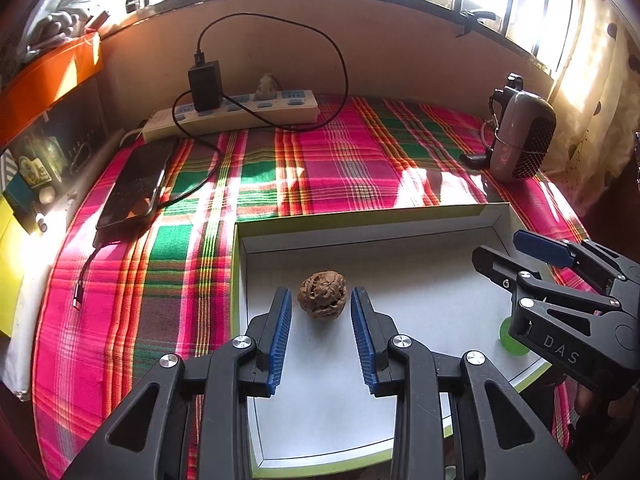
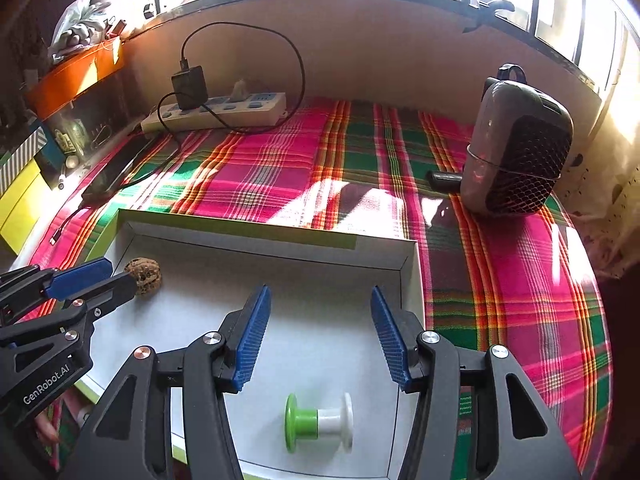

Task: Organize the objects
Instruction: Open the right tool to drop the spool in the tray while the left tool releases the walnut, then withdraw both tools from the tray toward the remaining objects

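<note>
Shallow white box lid (image 1: 400, 240) with green rim sits on the plaid tablecloth (image 1: 320, 168). Walnut (image 1: 322, 294) rests on its floor, far-left part. Left gripper (image 1: 321, 336) hovers over it, pads either side, apart from the shell, jaws parted. Green-and-white spool (image 2: 319, 422) lies on its side near the lid's front edge; right gripper (image 2: 320, 336) above it, jaws wide, nothing held. Behind: power strip (image 1: 240, 114) with black charger (image 1: 205, 84), phone (image 1: 134, 184), and a grey mesh-fronted device (image 2: 516, 152), possibly a speaker
</note>
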Demonstrator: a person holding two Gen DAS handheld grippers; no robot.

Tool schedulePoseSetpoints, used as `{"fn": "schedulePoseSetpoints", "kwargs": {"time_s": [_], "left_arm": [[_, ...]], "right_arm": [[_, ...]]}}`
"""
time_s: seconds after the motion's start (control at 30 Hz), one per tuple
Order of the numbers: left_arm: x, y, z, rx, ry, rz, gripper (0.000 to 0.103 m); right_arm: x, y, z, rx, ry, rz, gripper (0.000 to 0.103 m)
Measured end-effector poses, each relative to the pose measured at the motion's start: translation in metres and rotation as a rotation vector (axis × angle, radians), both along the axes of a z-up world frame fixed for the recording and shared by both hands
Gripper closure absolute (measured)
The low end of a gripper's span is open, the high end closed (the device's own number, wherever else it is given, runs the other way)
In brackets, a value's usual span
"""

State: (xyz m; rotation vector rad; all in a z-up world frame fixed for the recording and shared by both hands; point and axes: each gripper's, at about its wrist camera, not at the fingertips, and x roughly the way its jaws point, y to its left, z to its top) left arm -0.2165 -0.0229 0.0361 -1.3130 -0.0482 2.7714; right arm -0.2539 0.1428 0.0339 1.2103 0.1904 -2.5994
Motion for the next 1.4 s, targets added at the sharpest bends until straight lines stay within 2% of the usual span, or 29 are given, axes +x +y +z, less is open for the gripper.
{"fn": "schedulePoseSetpoints", "kwargs": {"time_s": [0.67, 1.4], "left_arm": [[0.057, -0.026, 0.016, 0.051, 0.07, 0.055, 0.074], [0.111, -0.07, -0.012, 0.069, 0.029, 0.114, 0.074]], "right_arm": [[0.052, 0.027, 0.02, -0.075, 0.053, -0.054, 0.05], [0.113, 0.061, 0.016, -0.098, 0.068, -0.088, 0.05]]}}
